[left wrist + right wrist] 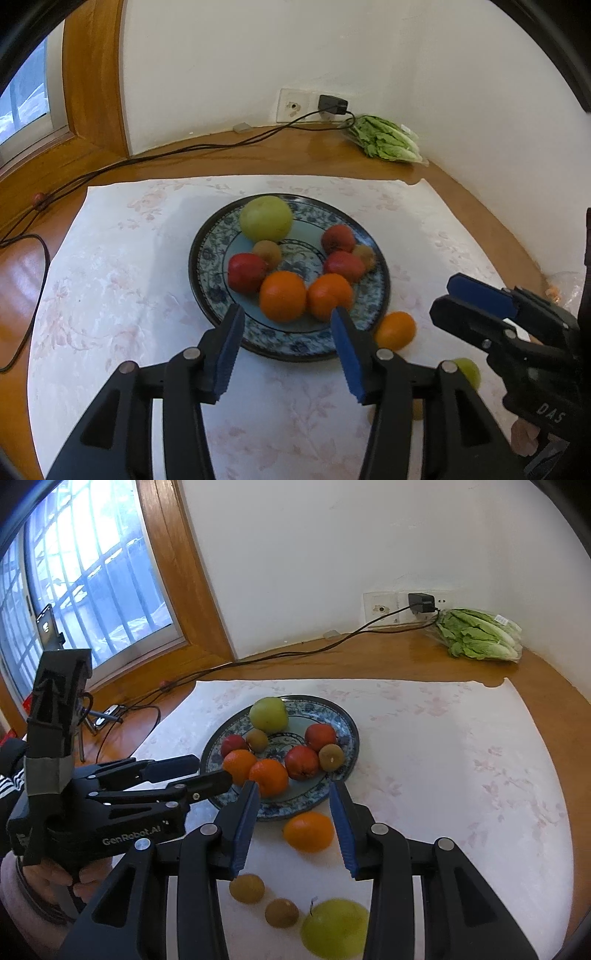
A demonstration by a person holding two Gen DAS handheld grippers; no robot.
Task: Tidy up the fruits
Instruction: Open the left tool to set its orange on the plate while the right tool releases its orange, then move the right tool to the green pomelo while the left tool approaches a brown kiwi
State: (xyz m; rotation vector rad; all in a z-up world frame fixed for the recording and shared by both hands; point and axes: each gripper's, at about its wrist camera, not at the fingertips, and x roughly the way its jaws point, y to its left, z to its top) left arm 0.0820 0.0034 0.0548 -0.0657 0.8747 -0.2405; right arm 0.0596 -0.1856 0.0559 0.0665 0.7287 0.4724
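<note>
Left wrist view: left gripper [287, 319], jaws wide, nothing between them; ahead of the jaws, a blue-patterned plate [207, 280] on a floral cloth [110, 295], carrying one green apple [266, 218], three red fruits [246, 272], two oranges [282, 295] nearest the jaw tips, and two brown kiwis [267, 253]. Just right of the right-hand jaw, off the plate's rim, a loose orange [395, 329]; further right, the right gripper [452, 295], its opening not readable from this angle. Far beyond the jaws, by the wall: bagged lettuce [384, 138] and a plugged-in charger [332, 104]. Right wrist view: right gripper [293, 788], jaws wide and empty; the loose orange [308, 830] lies on the cloth [443, 775] between and just beyond the jaws, touching neither. Below the jaws, nearer the camera: two loose kiwis [246, 888] and a second green apple [334, 926]. Beyond the jaws, the plate [347, 731] with its fruit; to the left, the left gripper [207, 771] reaching the plate's near rim.
</note>
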